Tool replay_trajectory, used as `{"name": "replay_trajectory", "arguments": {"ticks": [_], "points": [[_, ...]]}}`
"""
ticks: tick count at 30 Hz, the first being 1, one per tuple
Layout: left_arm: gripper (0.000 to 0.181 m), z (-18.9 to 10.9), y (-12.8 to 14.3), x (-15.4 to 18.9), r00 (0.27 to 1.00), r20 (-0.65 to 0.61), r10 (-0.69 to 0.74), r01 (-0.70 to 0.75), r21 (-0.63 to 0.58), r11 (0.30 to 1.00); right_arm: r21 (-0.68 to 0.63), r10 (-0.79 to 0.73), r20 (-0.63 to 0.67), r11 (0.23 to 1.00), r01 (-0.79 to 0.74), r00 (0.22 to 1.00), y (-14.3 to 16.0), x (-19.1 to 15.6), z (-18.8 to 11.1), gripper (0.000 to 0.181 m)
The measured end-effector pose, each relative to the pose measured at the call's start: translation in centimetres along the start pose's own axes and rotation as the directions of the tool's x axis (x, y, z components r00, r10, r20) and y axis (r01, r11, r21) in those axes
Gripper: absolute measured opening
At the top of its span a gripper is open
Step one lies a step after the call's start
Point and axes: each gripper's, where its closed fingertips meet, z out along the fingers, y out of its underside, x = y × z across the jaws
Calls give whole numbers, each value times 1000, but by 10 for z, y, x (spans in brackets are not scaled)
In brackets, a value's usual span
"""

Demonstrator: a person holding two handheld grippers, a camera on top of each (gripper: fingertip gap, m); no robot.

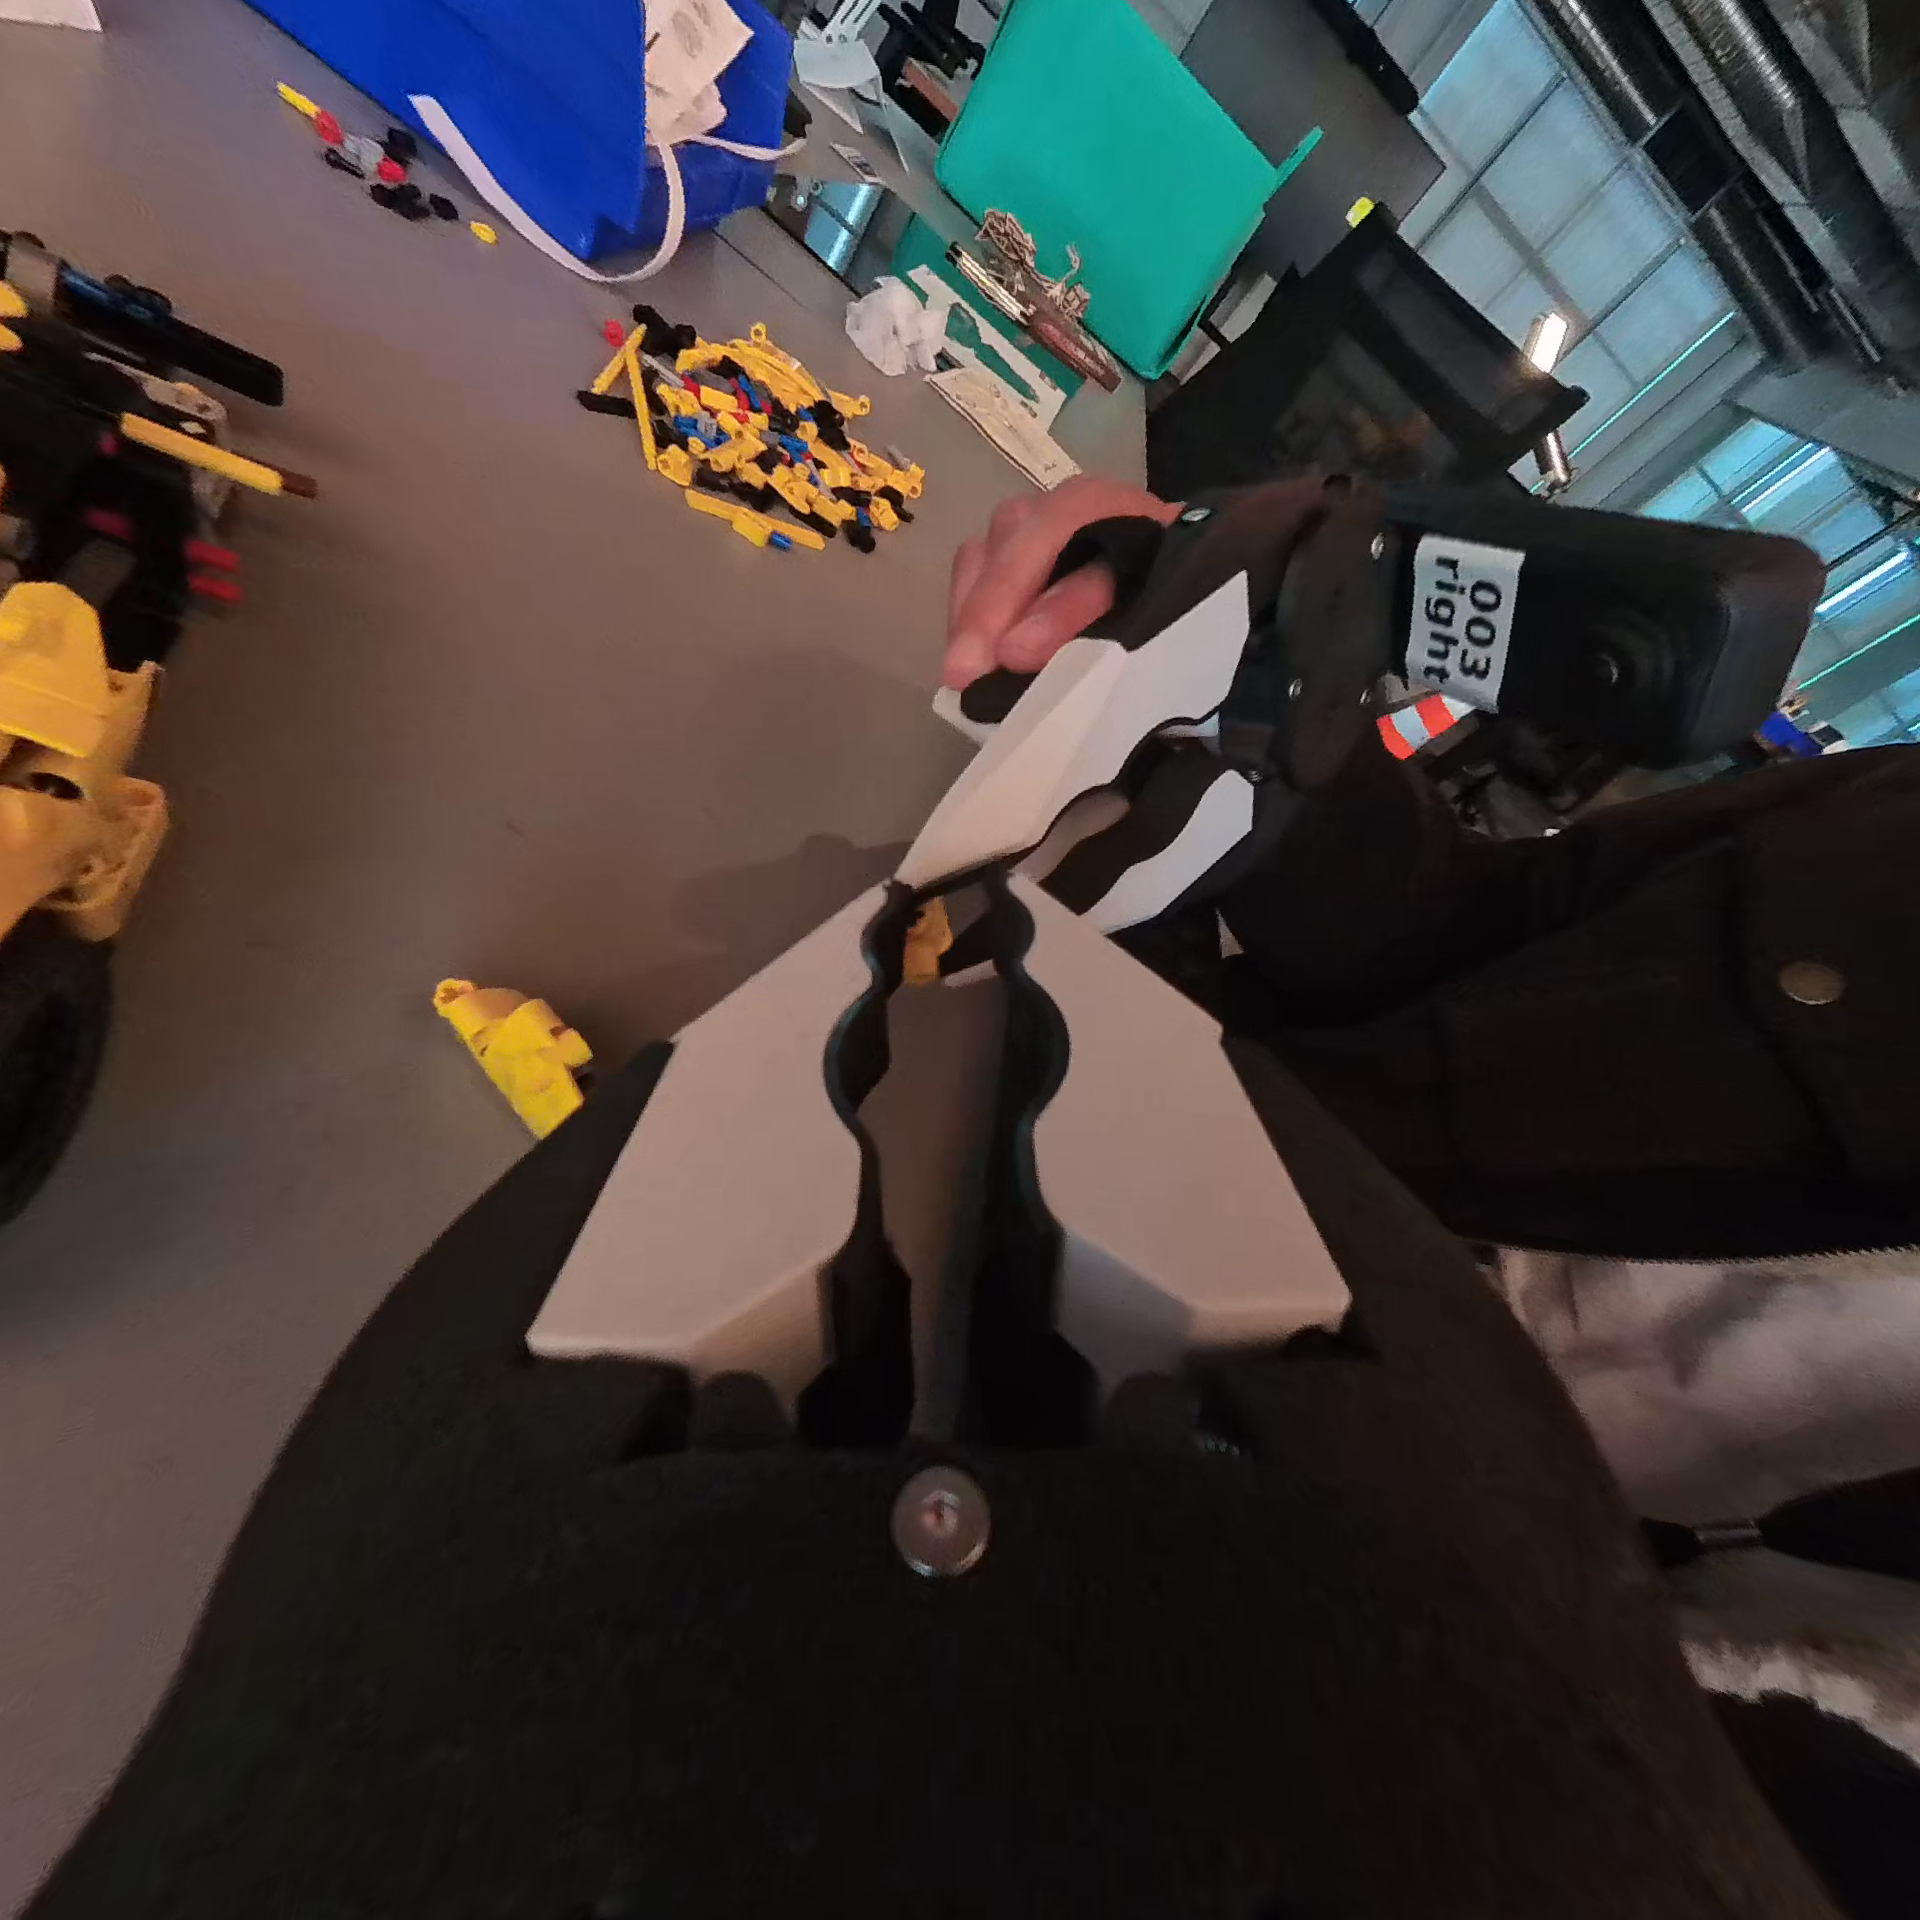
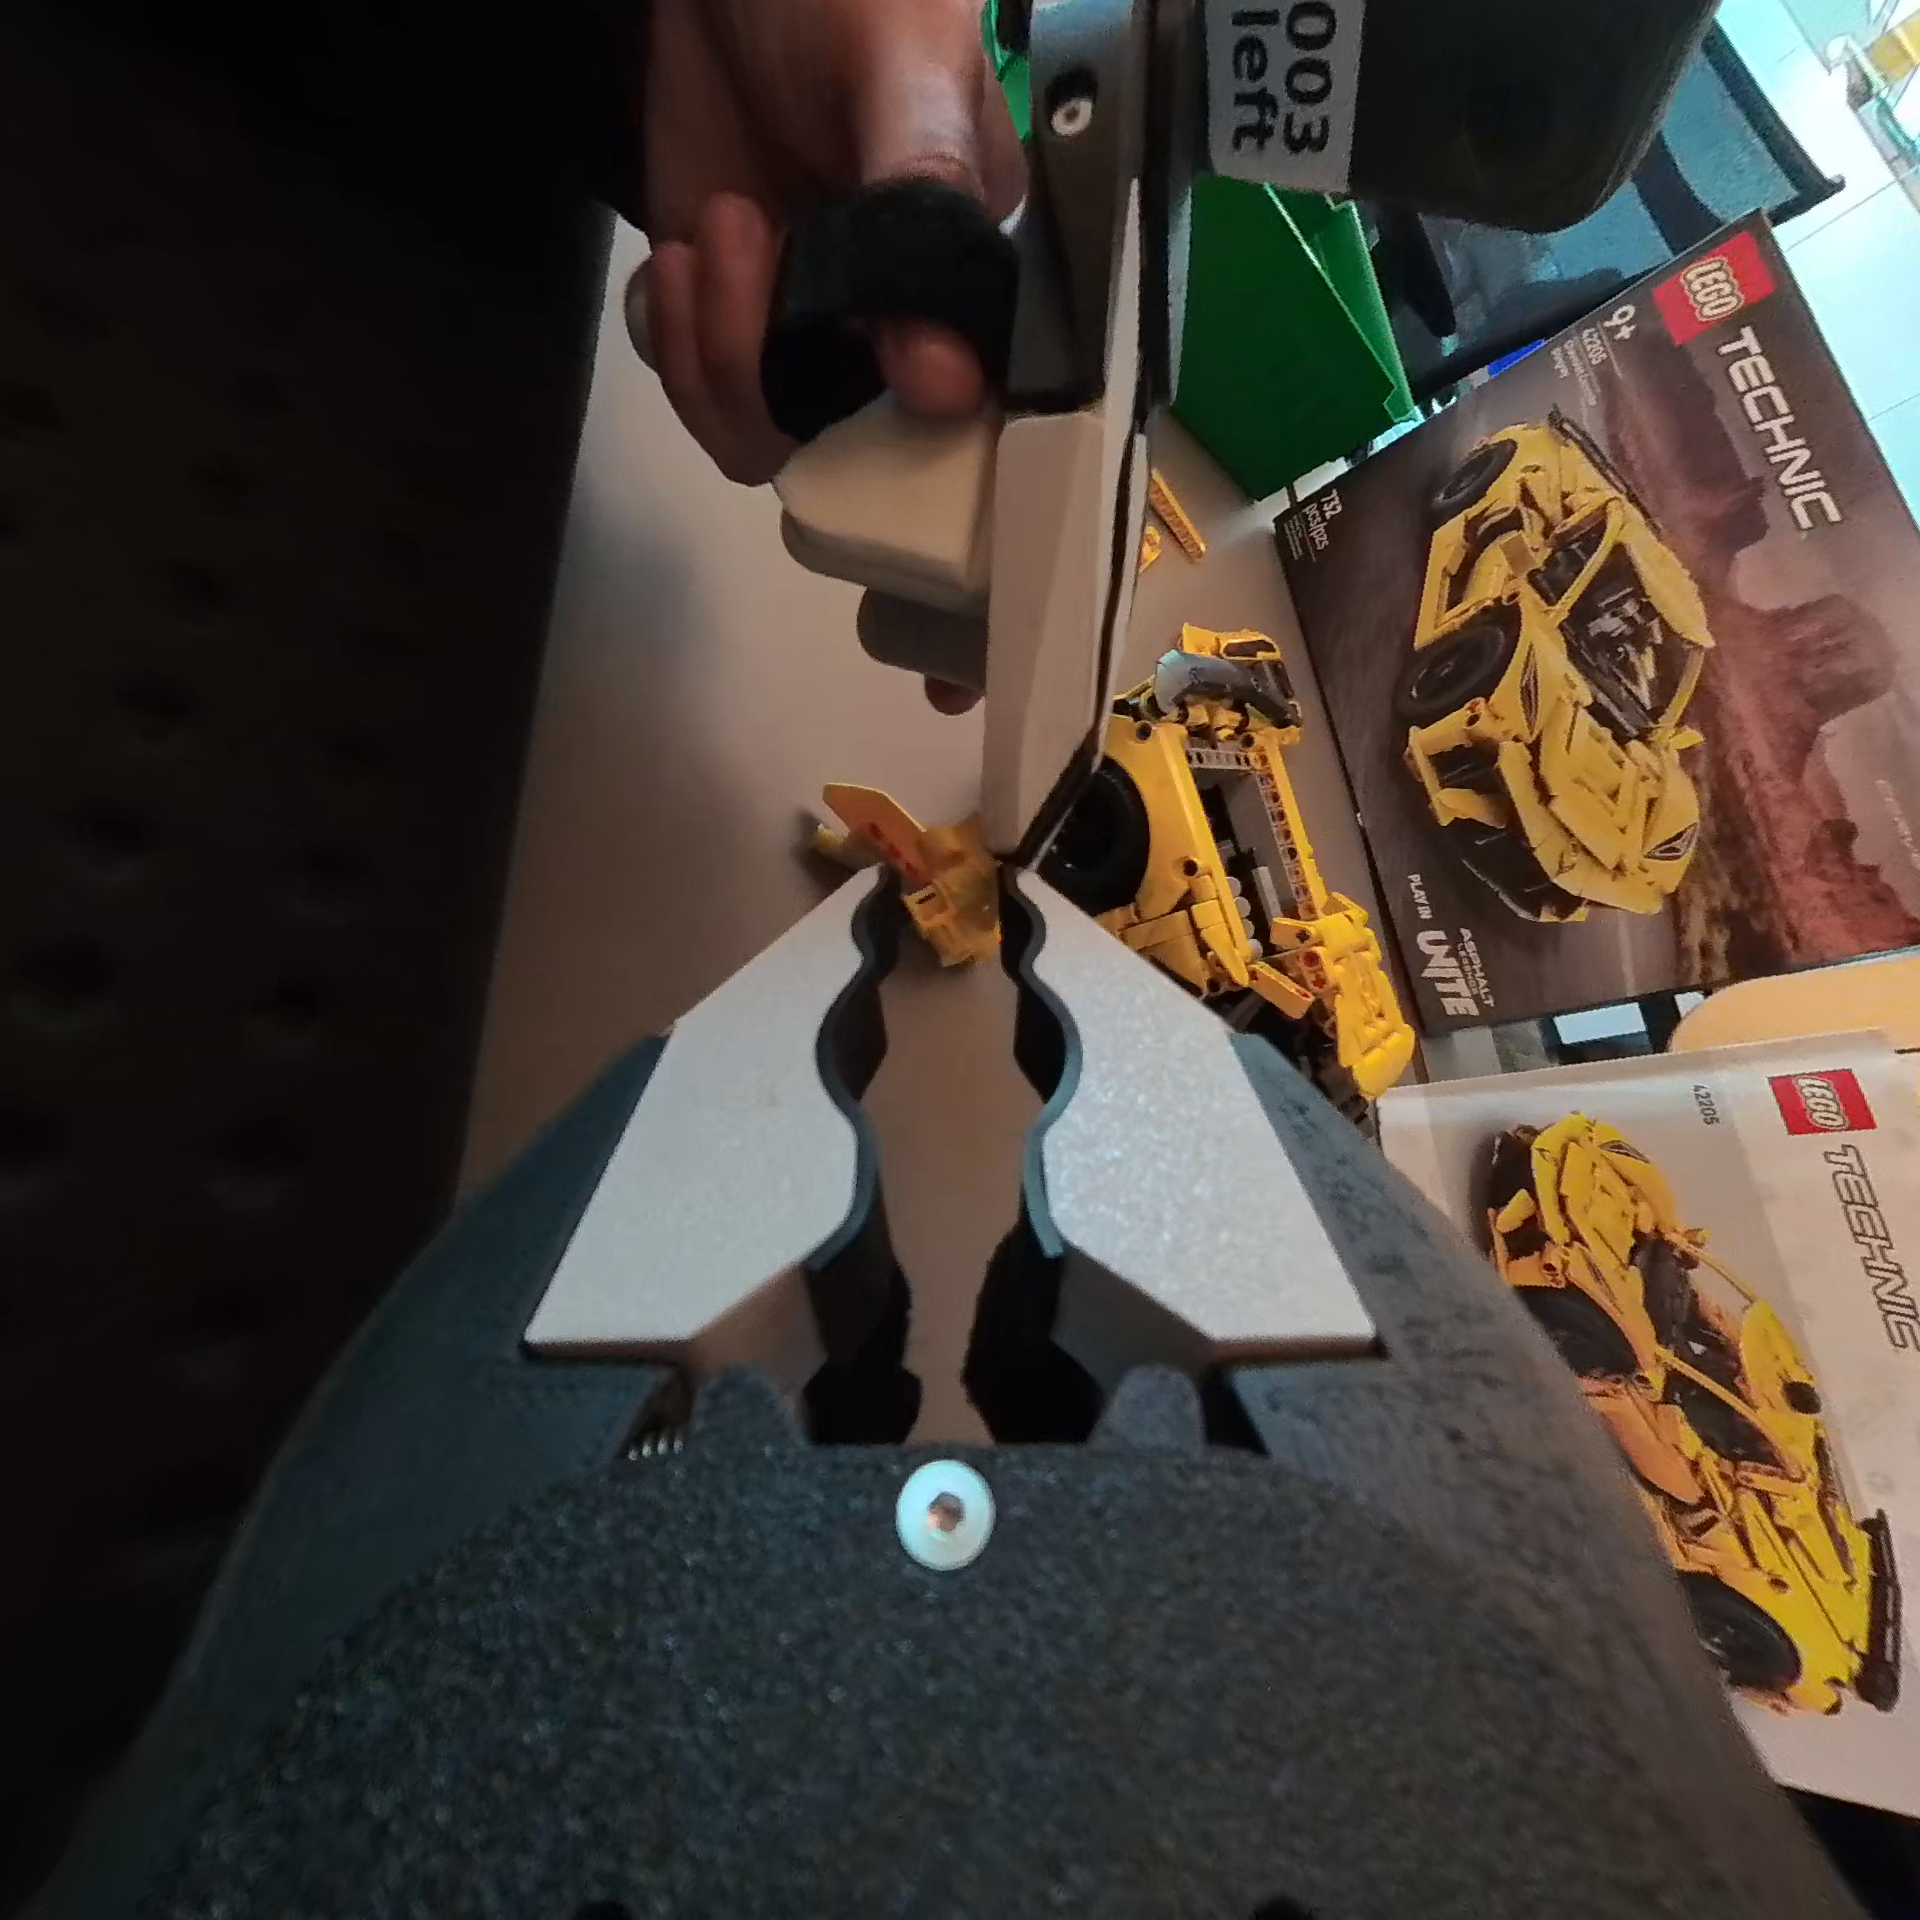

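Both tongs meet tip to tip over the grey surface (image 1: 436,727). The left tongs (image 1: 940,914) are clenched on a small yellow brick piece (image 1: 923,933), and the right tongs (image 2: 940,883) grasp the same piece from the other side. Beyond the piece sits the half-built yellow car (image 2: 1226,862), with its box (image 2: 1621,644) farther beyond.

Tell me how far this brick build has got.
Done: a partly assembled yellow brick car stands on the grey table. In hand: the left gripper and right gripper both have their jaws on one small yellow brick piece. Left: a pile of loose yellow, black and blue bricks lies unused.
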Motion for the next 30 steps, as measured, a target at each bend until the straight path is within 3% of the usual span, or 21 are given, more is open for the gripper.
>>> {"name": "replay_trajectory", "arguments": {"ticks": [4, 7, 9, 11, 14, 16, 17, 20, 23, 26, 30], "points": [[22, -1, 0, -10, 999, 54, 2, -2, -1, 1000, -3, 8, -21, 1000, -8, 1000, 1, 4, -2, 18], [22, 2, 4, -3, 1000, 16, 12, -12, -21, 1000, 20, 20, -12, 1000, -20, 1000, -3, 4, -3, 18], [9, 4, 7, 0, 999, 7, 41, -41, -44, 998, 27, 28, -2, 999, -27, 1000, -6, 2, -2, 18], [8, 3, 8, -1, 999, 5, 44, -44, -49, 998, 36, 36, 2, 999, -36, 999, -7, 2, -1, 19], [7, -5, -6, 2, 1000, -23, 2, -1, 27, 1000, 149, 259, -74, 958, -246, 963, -13, 20, -9, 23], [6, -16, -23, 5, 999, -50, -3, 9, 129, 992, 303, 436, -105, 870, -389, 894, -23, 40, -24, 24], [6, -23, -34, 13, 996, -91, 15, 3, 198, 980, 344, 521, -59, 812, -472, 852, -25, 45, -29, 20], [6, -41, -56, 27, 986, -154, 60, -4, 344, 939, 400, 766, 226, 490, -774, 602, -35, 51, -26, 26], [7, -42, -57, 30, 984, -165, 73, -10, 357, 934, 387, 791, 457, 235, -892, 407, -51, 52, -22, 22], [7, -36, -53, 28, 987, -126, 97, -50, 333, 942, 392, 782, 502, 176, -903, 370, -55, 54, -24, 16], [7, -32, -50, 28, 987, -121, 102, -59, 316, 947, 370, 792, 486, 196, -908, 369, -51, 50, -19, 10]]}}
